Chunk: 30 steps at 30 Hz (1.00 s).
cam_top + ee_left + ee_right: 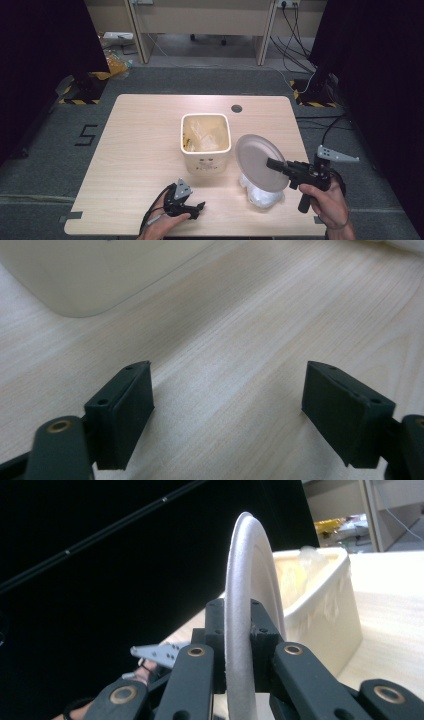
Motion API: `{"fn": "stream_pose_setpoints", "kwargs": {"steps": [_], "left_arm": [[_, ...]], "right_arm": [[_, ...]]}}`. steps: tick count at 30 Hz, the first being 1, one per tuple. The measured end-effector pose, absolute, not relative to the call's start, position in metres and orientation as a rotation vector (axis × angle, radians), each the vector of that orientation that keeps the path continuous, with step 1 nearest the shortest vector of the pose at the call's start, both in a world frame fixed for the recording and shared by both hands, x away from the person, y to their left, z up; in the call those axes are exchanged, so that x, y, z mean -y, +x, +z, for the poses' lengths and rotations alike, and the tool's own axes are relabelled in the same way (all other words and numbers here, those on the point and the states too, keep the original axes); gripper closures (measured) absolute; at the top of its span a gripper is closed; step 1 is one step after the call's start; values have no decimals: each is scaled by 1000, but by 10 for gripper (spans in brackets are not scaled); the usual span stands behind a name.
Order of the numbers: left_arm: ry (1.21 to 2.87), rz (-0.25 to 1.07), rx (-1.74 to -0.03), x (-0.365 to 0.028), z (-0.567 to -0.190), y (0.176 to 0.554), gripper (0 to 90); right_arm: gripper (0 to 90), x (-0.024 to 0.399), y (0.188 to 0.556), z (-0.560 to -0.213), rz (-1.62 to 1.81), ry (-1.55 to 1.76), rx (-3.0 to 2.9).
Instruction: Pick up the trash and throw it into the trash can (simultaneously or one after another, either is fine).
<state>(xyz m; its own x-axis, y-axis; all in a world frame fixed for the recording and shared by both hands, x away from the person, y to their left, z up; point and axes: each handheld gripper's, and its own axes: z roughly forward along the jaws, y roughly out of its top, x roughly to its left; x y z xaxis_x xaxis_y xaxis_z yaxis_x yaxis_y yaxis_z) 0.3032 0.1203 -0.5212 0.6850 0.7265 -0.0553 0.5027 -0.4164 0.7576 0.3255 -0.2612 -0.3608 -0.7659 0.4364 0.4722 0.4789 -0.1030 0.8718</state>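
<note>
Plate (260, 161): white, tilted up on edge, lifted off the table beside the bin, above some crumpled white paper (260, 196).
My right gripper (239, 645): clamped tight on the plate's rim.
Bin (205, 141): cream, mid-table, scraps inside, just left of the plate.
My left gripper (227, 405): jaws spread wide, nothing between them, low over the table (140, 135) in front of the bin.
</note>
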Motion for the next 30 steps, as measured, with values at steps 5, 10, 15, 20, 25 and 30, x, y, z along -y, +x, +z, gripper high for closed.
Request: {"fn": "stream_pose_setpoints", "kwargs": {"steps": [5,10,15,20,25,30], "left_arm": [[2123,399,-940,-117,-522,302,192],[2120,404,-954,-117,-522,302,164],[2121,407,-966,-116,-522,303,142],[2123,407,-965,-116,-522,303,138],[2124,405,-966,-116,-522,303,138],[2127,400,-967,-117,-522,303,137]], "right_arm": [[835,261,337,-345,-2083,-1038,2072],[835,258,350,-327,-2105,-1005,2068],[835,246,369,-312,-2101,-978,2071],[835,224,390,-302,-2068,-956,2082],[835,197,410,-297,-2036,-931,2088],[835,171,431,-301,-1985,-936,2094]]}}
